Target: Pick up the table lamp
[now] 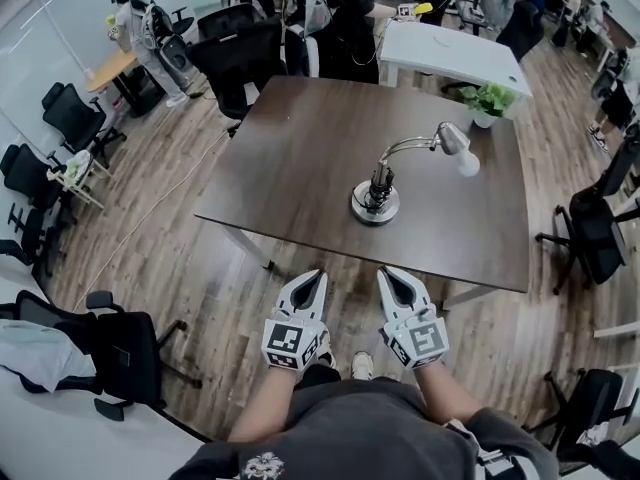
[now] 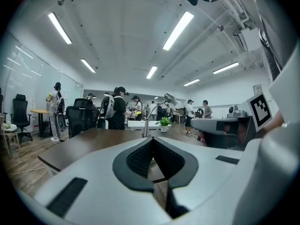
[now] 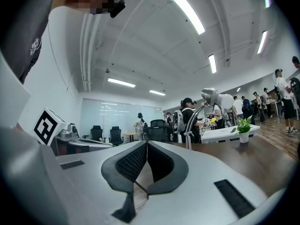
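The table lamp (image 1: 376,201) stands near the middle of the dark brown table (image 1: 290,158). It has a round chrome base, a curved chrome neck and a head with a white bulb (image 1: 467,164) leaning right. My left gripper (image 1: 320,274) and right gripper (image 1: 386,271) hover side by side over the floor, just short of the table's near edge. Both are shut with nothing in them and point at the lamp. The left gripper view has the lamp (image 2: 146,124) straight past the closed tips (image 2: 151,138). In the right gripper view the lamp (image 3: 190,134) is right of the tips (image 3: 146,143).
A small potted plant (image 1: 489,100) stands at the table's far right corner. Black office chairs (image 1: 240,63) sit behind the table and along both sides of the room. A white table (image 1: 455,53) and several people are further back. A cable runs across the wooden floor at left.
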Available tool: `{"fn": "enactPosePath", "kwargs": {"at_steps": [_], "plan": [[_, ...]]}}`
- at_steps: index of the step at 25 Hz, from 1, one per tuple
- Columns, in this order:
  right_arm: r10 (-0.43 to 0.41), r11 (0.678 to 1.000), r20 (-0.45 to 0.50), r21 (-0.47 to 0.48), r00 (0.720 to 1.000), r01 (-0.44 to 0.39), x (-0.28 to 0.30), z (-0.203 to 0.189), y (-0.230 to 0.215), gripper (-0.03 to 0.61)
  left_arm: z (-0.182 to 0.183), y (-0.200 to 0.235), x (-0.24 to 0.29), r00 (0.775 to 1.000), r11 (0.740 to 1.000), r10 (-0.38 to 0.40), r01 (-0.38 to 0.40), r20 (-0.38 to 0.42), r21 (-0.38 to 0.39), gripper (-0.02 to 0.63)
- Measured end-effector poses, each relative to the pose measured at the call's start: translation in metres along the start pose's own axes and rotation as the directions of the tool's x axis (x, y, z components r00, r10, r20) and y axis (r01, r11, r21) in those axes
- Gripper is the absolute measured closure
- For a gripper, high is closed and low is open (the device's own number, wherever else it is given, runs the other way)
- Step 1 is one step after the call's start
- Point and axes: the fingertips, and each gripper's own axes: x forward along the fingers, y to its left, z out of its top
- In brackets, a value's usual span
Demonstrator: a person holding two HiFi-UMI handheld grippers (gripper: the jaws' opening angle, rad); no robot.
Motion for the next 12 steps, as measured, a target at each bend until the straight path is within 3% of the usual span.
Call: {"fn": "enactPosePath", "kwargs": {"at_steps": [12], "plan": [[-0.151,0.989,-0.01,-0.01,0.989,0.151,0.08,0.001,-0.034,0.552,0.007,0.063,0.074,0.99,0.99,-0.141,0.141,-0.004,-0.006,0.606]]}}
